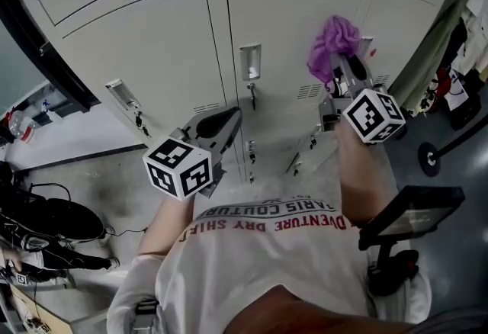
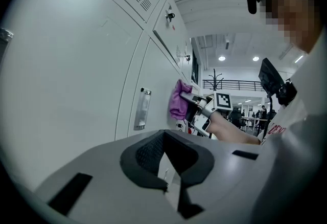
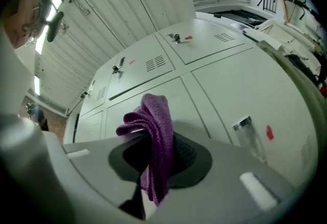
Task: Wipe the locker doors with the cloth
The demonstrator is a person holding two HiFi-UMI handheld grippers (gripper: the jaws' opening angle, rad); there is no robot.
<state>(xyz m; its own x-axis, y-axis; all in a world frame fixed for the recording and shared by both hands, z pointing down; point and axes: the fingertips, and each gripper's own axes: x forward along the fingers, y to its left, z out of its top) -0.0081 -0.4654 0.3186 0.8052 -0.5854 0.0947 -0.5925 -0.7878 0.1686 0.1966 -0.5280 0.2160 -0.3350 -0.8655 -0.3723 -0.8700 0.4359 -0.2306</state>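
While left gripper (image 1: 227,120) hangs low before left locker door (image 1: 152,50), its jaws sit together with nothing between; whether tips touch door is unclear. Middle door (image 1: 293,16) has recessed handle (image 1: 250,63) with key (image 1: 251,93) dangling below. Purple cloth (image 1: 333,44), bunched, is pinched in right gripper (image 1: 341,69) against the same door near its right edge. Folds cover the jaw tips. Lower doors hidden behind person's shirt (image 1: 267,248). Hanging clothes (image 1: 446,27) at far right, cut off by frame.
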